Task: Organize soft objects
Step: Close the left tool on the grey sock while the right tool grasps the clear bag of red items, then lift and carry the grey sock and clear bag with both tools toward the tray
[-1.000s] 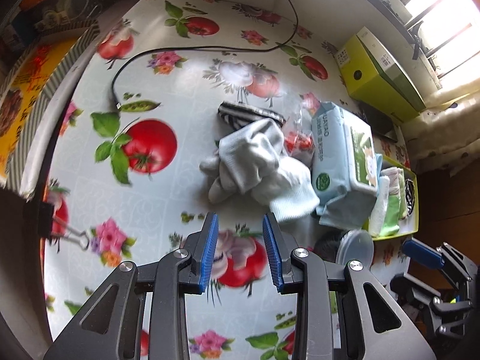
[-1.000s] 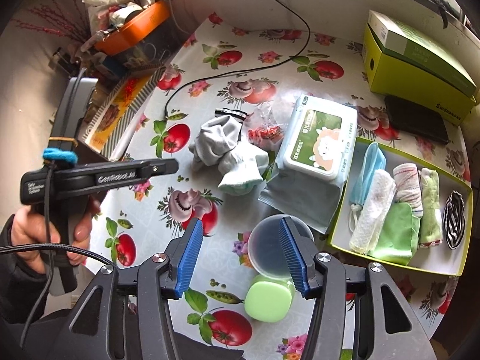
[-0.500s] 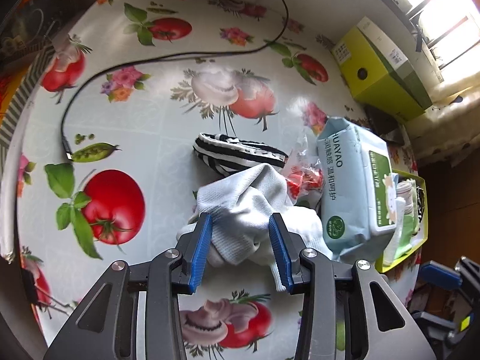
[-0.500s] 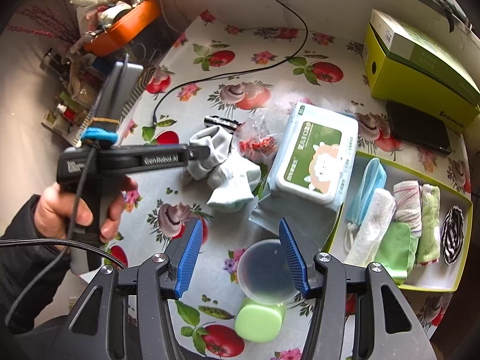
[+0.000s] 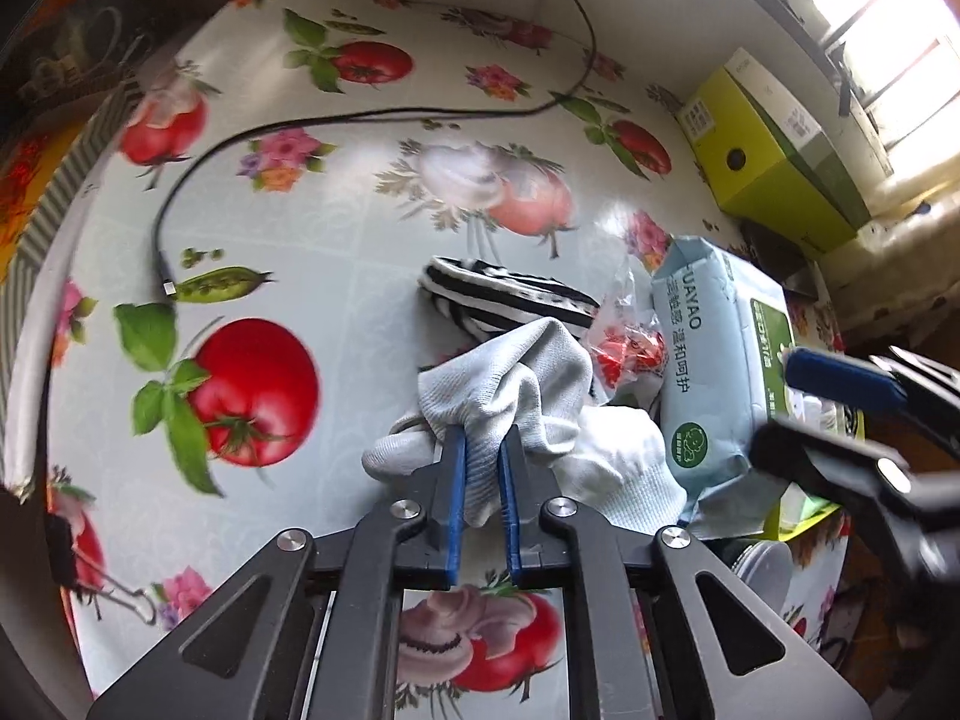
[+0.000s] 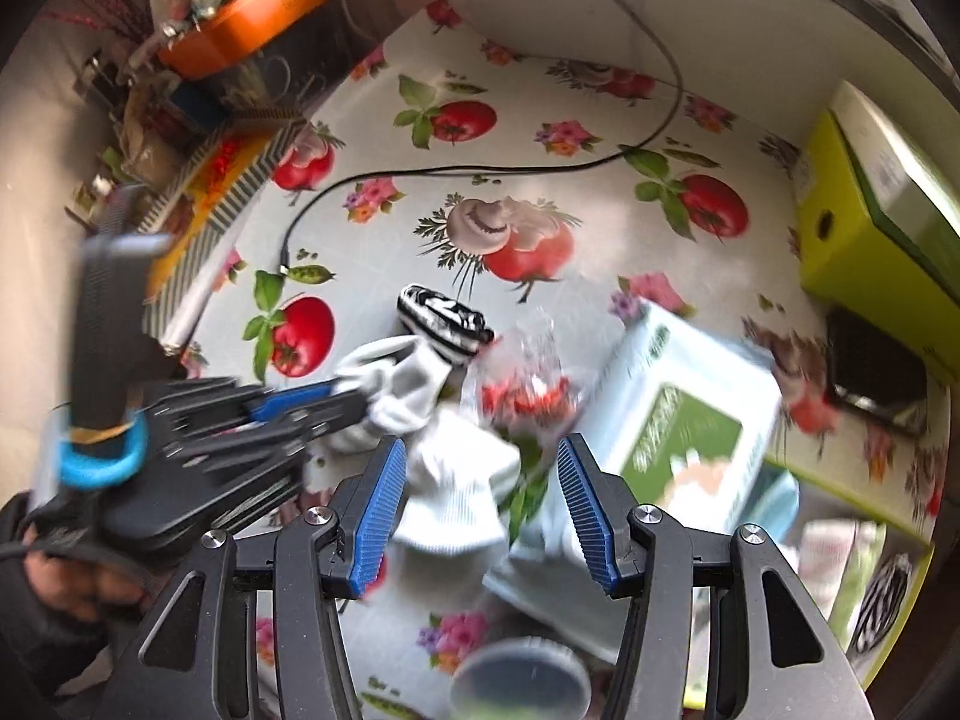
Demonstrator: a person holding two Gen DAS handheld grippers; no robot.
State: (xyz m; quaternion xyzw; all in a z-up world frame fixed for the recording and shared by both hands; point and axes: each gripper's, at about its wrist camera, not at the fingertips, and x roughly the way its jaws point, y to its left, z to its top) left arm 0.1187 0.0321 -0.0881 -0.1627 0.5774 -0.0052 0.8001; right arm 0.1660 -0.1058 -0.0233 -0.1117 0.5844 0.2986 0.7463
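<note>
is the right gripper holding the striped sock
No, the right gripper is open with nothing clamped; the striped sock lies on the table beyond it.

tablecloth point(image 5: 336, 252): glossy printed vinyl | grey sock point(image 5: 516, 372): matt ribbed knit cloth | striped sock point(image 5: 504, 294): knit cloth | wet-wipes pack point(image 5: 714, 372): smooth plastic film | box point(image 5: 774, 168): matt cardboard | left gripper point(image 5: 480, 468) pads: blue ridged plastic

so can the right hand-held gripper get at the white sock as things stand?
Probably yes. The right hand-held gripper is open just above the white sock, nothing over it; the left hand-held gripper, just closed on the grey sock, crowds one side.
</note>
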